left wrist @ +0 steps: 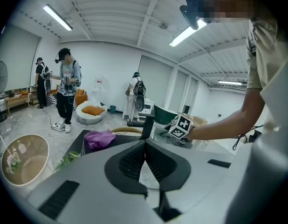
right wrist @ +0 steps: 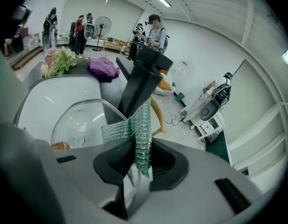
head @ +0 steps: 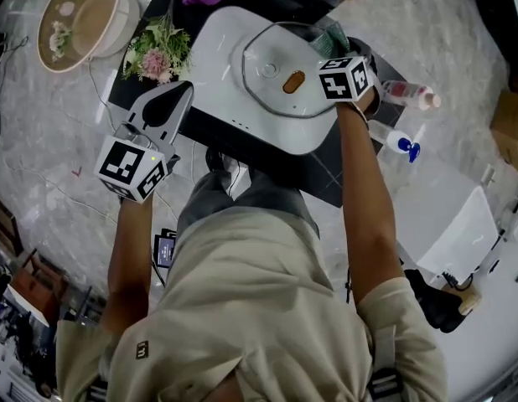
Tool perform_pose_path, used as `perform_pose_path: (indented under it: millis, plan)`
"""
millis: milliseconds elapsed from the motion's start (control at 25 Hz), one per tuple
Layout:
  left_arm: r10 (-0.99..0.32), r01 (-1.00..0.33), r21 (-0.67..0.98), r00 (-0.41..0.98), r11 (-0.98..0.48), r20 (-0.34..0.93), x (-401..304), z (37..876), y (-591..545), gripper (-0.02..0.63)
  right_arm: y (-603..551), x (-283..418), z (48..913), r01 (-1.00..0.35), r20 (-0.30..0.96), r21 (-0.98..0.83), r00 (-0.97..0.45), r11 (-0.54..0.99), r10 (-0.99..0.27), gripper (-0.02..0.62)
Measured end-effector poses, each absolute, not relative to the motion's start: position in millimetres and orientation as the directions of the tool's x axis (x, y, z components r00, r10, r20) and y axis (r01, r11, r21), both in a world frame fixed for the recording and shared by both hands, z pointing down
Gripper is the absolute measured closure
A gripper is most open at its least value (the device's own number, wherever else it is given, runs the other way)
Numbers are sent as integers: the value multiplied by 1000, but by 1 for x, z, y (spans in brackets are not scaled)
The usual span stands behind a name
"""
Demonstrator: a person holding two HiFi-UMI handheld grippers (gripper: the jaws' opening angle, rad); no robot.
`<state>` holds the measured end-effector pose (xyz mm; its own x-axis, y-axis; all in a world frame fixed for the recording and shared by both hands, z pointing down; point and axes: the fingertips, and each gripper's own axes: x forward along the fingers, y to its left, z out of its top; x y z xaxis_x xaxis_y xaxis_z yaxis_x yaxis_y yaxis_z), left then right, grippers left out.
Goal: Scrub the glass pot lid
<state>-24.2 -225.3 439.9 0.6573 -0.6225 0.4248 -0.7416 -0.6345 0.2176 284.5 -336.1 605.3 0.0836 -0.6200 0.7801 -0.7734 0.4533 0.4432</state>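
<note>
1. The right gripper (right wrist: 138, 141) has its jaws clamped on a green mesh scrubber (right wrist: 115, 130), which sticks out past the fingertips.
2. The glass pot lid (right wrist: 78, 120) lies flat on a white tray (head: 215, 53), just left of and below those fingers, with the scrubber by its rim.
3. The left gripper (left wrist: 145, 146) has its jaws pressed together with nothing between them. The lid sits ahead of its fingertips, apart from them.

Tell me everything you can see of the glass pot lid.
The glass pot lid is clear, with a thin metal-looking rim and a copper-brown knob near its middle. It lies flat, knob up, on a white surface. The right gripper holds a green scouring pad at its rim.
</note>
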Motion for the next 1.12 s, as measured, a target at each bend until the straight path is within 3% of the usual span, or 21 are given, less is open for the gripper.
perform_pose_path:
  millis: [280, 520, 760, 1120]
  plan:
    - [-653, -780, 233, 617, -581, 440, -51, 451, -216, 591, -345, 158, 633, -706, 825, 356, -70, 613, -560, 508]
    - [-677, -807, 239, 585, -539, 447, -74, 459, -209, 591, -313, 84, 678, -545, 881, 348, -88, 762, -465, 508]
    - [-679, -814, 249, 577, -525, 453, -83, 467, -202, 591, -259, 65, 708, -476, 913, 312, -90, 822, -398, 508]
    - [-664, -794, 246, 602, -556, 443, -74, 463, -209, 591, -196, 90, 728, -405, 933, 295, -72, 865, -352, 508]
